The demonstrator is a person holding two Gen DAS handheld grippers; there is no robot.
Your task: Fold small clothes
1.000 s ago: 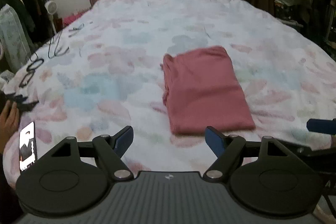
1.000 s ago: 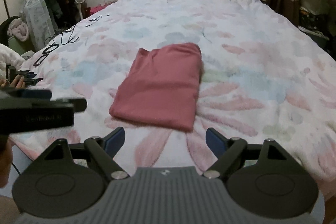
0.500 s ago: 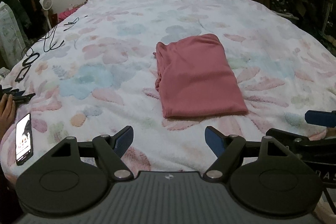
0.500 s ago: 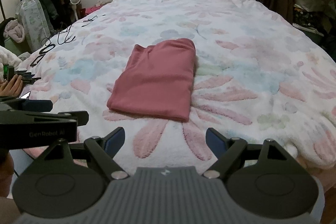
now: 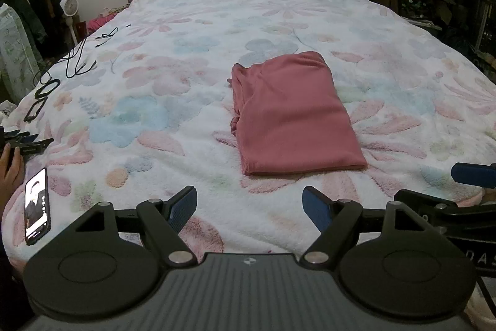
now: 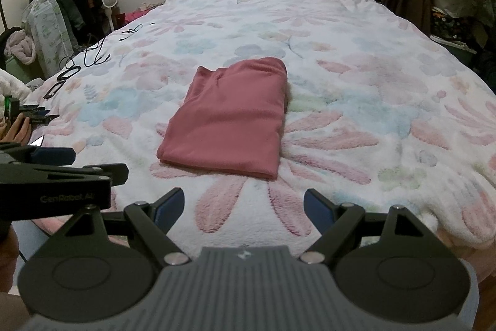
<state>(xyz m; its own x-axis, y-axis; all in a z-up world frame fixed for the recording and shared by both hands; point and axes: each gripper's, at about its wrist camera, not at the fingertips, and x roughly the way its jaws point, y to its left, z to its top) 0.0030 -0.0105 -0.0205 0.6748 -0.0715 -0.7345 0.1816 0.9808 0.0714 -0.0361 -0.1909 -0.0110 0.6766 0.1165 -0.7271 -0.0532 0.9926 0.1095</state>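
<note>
The pink garment (image 5: 294, 117) lies folded into a neat rectangle mid-bed (image 5: 186, 58), nearer the foot edge, while the left hand-held gripper (image 5: 249, 208) and right hand-held gripper (image 6: 245, 207) hover over that edge, spread and empty, seemingly because the fold looks finished.

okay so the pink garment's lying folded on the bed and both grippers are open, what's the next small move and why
Probably no further fold: draw both back and leave it. The pink garment already lies as a flat, squared rectangle on the floral blanket. The left hand-held gripper and right hand-held gripper are open, empty and short of its near edge. Its left side looks slightly bunched, so a light smoothing there is optional.
</note>
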